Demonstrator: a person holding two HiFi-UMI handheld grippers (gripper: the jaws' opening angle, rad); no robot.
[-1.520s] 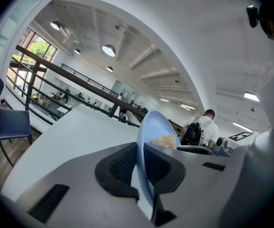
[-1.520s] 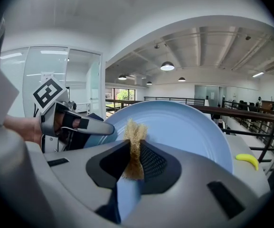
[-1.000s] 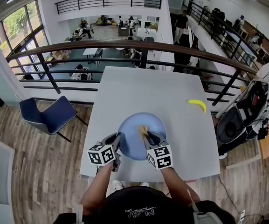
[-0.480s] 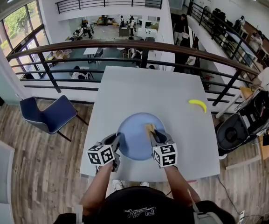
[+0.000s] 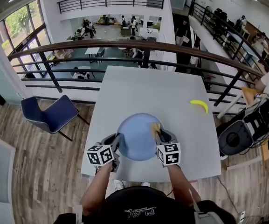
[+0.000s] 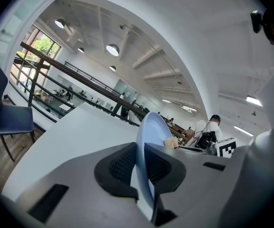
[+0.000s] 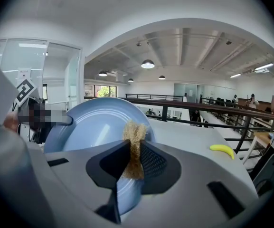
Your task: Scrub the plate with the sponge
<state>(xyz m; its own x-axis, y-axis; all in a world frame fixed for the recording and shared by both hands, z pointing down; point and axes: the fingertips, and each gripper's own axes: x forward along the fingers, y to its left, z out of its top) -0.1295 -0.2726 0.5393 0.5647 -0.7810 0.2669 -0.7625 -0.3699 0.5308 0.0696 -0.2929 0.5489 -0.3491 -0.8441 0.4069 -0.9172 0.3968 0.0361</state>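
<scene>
— Start at the left gripper [image 6: 139,167]: its two dark pads are clenched on the rim of the blue plate [image 6: 152,127], with the edge running straight up between them.

— And the right gripper [image 7: 134,161]?

— Clamped too, on the sponge [image 7: 135,139]. It's a tan, fibrous tuft, pinched in the middle, and its frayed top sticks up above the jaws.

— Where's that sponge against the plate?

— Over the plate's right part, just inside the rim. The left gripper has the opposite side, at the near left edge. From here I can't say how hard the sponge bears on the surface.

— And the plate itself?

— It's on the white table [image 5: 139,85], close to the near edge, right in front of the person, with a gripper at each flank.

— Anything else up there?

— A yellow banana [image 5: 198,105] lies well apart, toward the far right of the tabletop. Off the table's left side there's a blue chair [image 5: 50,113] on the wooden floor. Beyond the far edge runs a brown-topped railing [image 5: 125,45].
</scene>
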